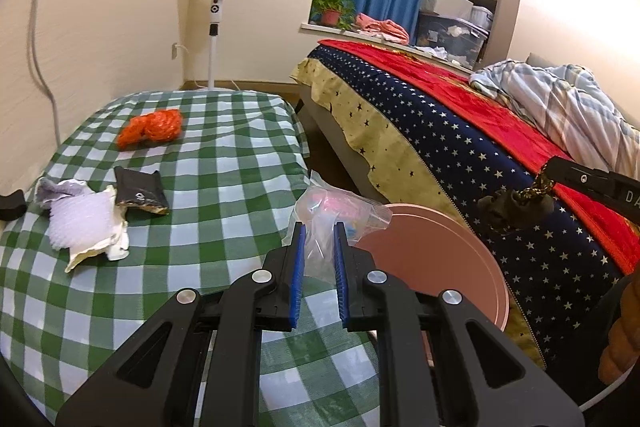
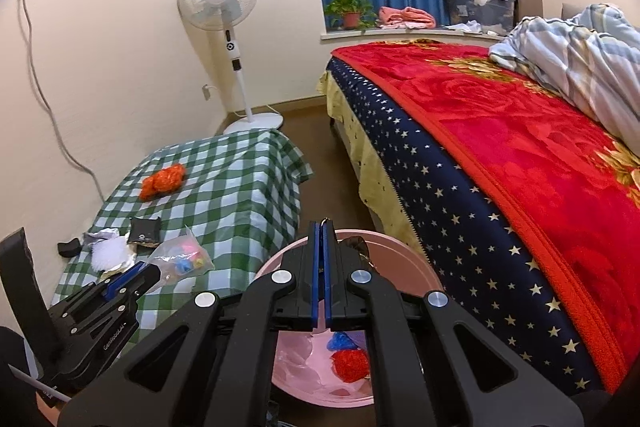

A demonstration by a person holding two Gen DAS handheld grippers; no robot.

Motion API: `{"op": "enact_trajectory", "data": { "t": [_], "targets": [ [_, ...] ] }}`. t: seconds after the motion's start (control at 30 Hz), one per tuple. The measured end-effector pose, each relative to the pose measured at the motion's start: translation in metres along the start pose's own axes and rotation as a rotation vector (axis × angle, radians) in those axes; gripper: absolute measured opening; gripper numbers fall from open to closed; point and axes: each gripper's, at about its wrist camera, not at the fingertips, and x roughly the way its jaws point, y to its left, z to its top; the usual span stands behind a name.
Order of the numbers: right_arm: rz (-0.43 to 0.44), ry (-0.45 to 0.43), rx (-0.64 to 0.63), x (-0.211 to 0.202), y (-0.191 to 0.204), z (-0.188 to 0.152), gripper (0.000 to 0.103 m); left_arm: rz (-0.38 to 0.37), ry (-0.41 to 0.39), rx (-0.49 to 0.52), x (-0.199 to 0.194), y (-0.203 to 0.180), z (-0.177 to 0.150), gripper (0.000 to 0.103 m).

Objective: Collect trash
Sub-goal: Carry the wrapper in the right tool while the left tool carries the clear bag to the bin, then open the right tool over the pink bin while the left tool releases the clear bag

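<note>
My left gripper [image 1: 319, 229] is shut on a clear plastic bag [image 1: 332, 217] with pink and blue bits inside, held at the right edge of the green checked table [image 1: 224, 187], next to the pink bin [image 1: 432, 259]. The bag also shows in the right wrist view [image 2: 182, 261]. My right gripper [image 2: 322, 227] is shut over the pink bin [image 2: 424, 267]; whether it holds something I cannot tell. A dark crumpled item [image 1: 516, 207] on a cord hangs at its tip. Red and blue trash [image 2: 350, 363] lies in the bin. On the table lie an orange net bag [image 1: 152, 127], a black wrapper [image 1: 140, 191] and white crumpled packaging [image 1: 86, 223].
A bed [image 2: 500, 163] with a red blanket and starred sheet stands right of the bin. A standing fan [image 2: 228, 23] is at the far wall. A small black object [image 1: 12, 205] sits at the table's left edge. A cable runs down the left wall.
</note>
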Motion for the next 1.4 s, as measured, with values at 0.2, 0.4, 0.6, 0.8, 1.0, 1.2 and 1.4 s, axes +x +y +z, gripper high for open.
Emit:
{"op": "enact_trajectory", "data": {
  "t": [0.2,0.4,0.6,0.8,1.0,1.2,1.4],
  "targets": [
    [-0.035,-0.001,0.009,0.004,-0.005,-0.003,0.002,-0.019,0.010,0.014,0.011,-0.011,0.000,0.014],
    [-0.065,-0.001,0.040,0.006,-0.013,-0.003,0.002,-0.035,0.020,0.028,0.018,-0.022,-0.001,0.014],
    [-0.083,-0.002,0.058,0.008,-0.019,-0.003,0.002,-0.054,0.037,0.044,0.026,-0.031,-0.005,0.014],
    [-0.096,0.005,0.060,0.011,-0.020,-0.003,0.002,-0.073,0.051,0.055,0.033,-0.038,-0.009,0.014],
    [-0.104,0.010,0.063,0.013,-0.022,-0.003,0.002,-0.084,0.064,0.052,0.039,-0.043,-0.010,0.014],
    [-0.113,0.009,0.068,0.013,-0.025,-0.004,0.002,-0.097,0.075,0.057,0.045,-0.050,-0.011,0.014],
    [-0.116,0.010,0.073,0.012,-0.026,-0.004,0.002,-0.104,0.078,0.058,0.047,-0.055,-0.010,0.014]
  ]
}}
